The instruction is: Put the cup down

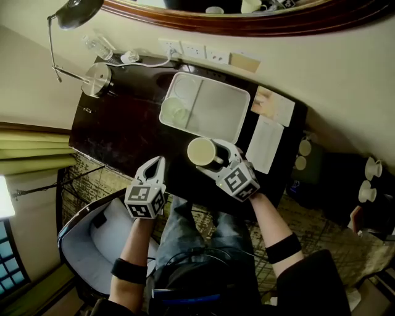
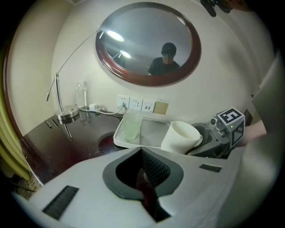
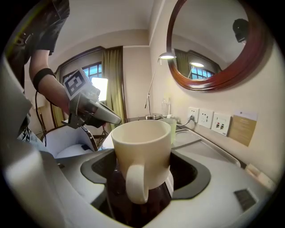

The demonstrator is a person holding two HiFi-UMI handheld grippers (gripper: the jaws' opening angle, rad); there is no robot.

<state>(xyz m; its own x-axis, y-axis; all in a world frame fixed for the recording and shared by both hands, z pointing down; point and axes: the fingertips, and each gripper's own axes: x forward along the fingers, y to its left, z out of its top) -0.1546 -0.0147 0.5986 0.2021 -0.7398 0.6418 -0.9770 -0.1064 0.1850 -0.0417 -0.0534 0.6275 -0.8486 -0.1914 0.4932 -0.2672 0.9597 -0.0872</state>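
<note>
Under a round mirror [image 1: 247, 18], a dark desk [image 1: 117, 136] is carrying a white tray [image 1: 216, 117] with a pale glass [image 1: 179, 114] standing in its left end. The right claw [image 1: 216, 157] is gripping the cup [image 1: 200, 152], its jaws standing wide apart and pressing on the cup's sides. The cup is sitting upright with its mouth facing up and its handle pointing back along the claw towards the person. It is hanging just short of the tray's near edge, towards the tray's right half and well clear of the glass. No view is showing its base, so I cannot tell whether it is touching the desk.

From this claw the tray is lying straight ahead, just past the cup, so the set-down is probably turning on a short push forward and a lowering with the cup kept upright. The left claw [image 1: 158, 164] is hovering off the tray's near left corner, closed tight with nothing in it, and is looking idle.
</note>
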